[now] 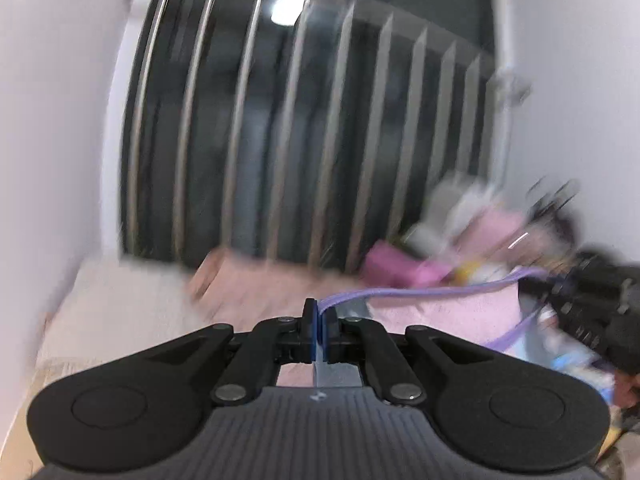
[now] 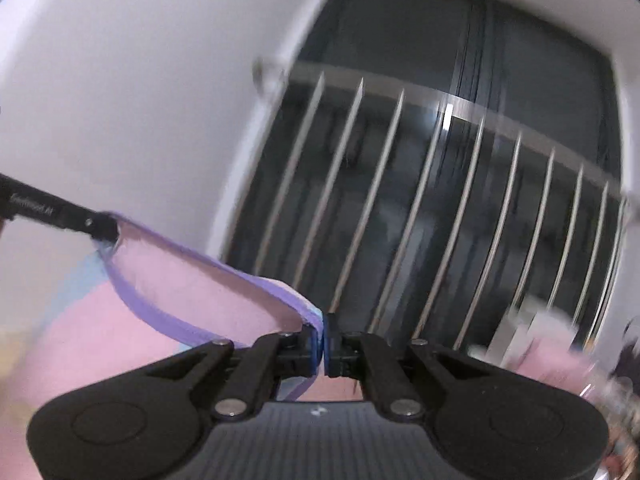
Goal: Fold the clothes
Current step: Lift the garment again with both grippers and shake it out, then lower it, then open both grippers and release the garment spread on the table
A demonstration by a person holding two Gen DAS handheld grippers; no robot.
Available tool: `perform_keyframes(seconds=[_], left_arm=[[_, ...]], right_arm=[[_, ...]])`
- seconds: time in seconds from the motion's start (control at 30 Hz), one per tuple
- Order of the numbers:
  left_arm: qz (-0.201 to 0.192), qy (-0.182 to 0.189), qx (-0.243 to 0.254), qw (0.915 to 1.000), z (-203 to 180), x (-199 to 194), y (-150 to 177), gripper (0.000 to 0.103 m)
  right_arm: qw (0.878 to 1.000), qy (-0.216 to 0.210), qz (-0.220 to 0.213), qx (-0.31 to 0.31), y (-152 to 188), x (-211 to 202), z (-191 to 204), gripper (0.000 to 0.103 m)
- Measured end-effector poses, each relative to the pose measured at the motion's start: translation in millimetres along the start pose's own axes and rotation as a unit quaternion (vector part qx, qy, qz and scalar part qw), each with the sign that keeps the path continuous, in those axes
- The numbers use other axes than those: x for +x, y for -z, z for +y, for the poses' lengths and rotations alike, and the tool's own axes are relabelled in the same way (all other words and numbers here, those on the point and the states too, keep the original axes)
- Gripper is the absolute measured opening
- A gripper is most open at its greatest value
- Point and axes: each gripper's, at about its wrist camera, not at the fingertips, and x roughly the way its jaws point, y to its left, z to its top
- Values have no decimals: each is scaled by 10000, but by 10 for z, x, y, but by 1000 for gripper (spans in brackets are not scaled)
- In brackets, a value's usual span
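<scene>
We have both tongs pinched tight on the purple hem of a pink garment (image 2: 192, 292): the left gripper (image 1: 319, 324) and the right gripper (image 2: 322, 340) each grip one end, so the hem stretches between them in the air. Below lies a bed with a pink cover (image 1: 256, 292) and a blurred pile of clothes (image 1: 460, 240) at its far right. Behind it white walls (image 1: 52, 120) frame a dark window with pale upright bars (image 1: 280, 140).
</scene>
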Motion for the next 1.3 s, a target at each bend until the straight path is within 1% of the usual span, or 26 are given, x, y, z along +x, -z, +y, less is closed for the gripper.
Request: perform_keyframes(seconds=[0.03,0.07,0.1,0.13,0.2,0.23,0.3,0.33,0.47,0.5,0.57,0.63,0.7,0.77,0.8,0.83,0.87,0.9,0.93,0.97,1.0,1.03,1.07,1.13,1.23,1.3], left_arm=[[147,-123,-33,9998,33,235,-5,1],[147,-196,-90,9997,53,389,-91,1],[108,-259,-126,9995,62,512,-193,1],[-94,-287,-77,9995,30,506,-361,1],[-795,-267,137,9964,-116,226,-717,1],[-1184,-192,200,9926,-194,7,-845,1],[-1805,-94,227,9833,-315,-430,-1021,2],[-2007,-64,249,9793,-365,-608,-1032,2],[-2206,12,345,9748,-487,-994,-754,2],[-2088,-44,417,9771,-501,-981,-613,2],[-1679,-150,457,9846,-500,-923,-271,2],[-1039,-56,342,9940,-451,-799,174,2],[-280,28,245,9993,-384,-630,644,3],[591,20,259,9979,-313,-443,1223,4],[981,13,219,9949,-278,-362,1495,5],[1356,27,151,9906,-240,-290,1757,9],[1641,121,8,9864,-192,-265,1965,18],[1787,243,-95,9836,-149,-295,2099,27],[1896,375,-180,9810,-112,-342,2215,46],[1869,537,-214,9807,-89,-447,2266,50],[1781,675,-269,9813,-63,-555,2270,51],[1679,776,-353,9821,-42,-638,2220,55],[1585,797,-435,9832,-12,-678,2164,65],[1501,574,-519,9856,26,-568,2051,75],[1561,90,-472,9866,41,-238,1931,74],[1613,-128,-427,9859,4,20,1922,73]], right_arm=[[9998,35,196,62,20,305,-1,2],[9991,78,389,129,33,611,-5,2],[9995,145,255,146,-18,587,-28,2],[9996,217,61,153,-80,503,-53,2],[9987,361,-326,168,-206,334,-105,2],[9976,433,-520,176,-269,250,-131,2],[9940,576,-906,190,-395,82,-182,2],[9916,647,-1099,197,-458,-3,-208,2],[9778,928,-1864,225,-709,-340,-312,3],[9813,860,-1717,147,-580,-371,-265,3],[9893,671,-1297,-42,-253,-415,-146,3],[9954,406,-852,-148,149,-506,12,3],[9998,-6,-159,-131,593,-500,195,3],[9970,-403,665,-15,1075,-410,335,2],[9929,-554,1042,137,1324,-359,370,2],[9870,-703,1414,293,1572,-309,402,5],[9842,-789,1547,350,1659,-339,414,7],[9820,-864,1636,389,1716,-384,422,12],[9796,-938,1725,428,1773,-429,430,24],[9771,-1013,1814,467,1830,-473,438,32],[9744,-1087,1903,505,1888,-518,446,47],[9716,-1161,1991,544,1945,-563,454,56],[9721,-1238,1923,522,1908,-598,450,59],[9735,-1359,1770,504,1820,-654,449,62],[9748,-1240,1737,656,1795,-507,480,61],[9740,-1157,1769,821,1810,-388,521,60]])
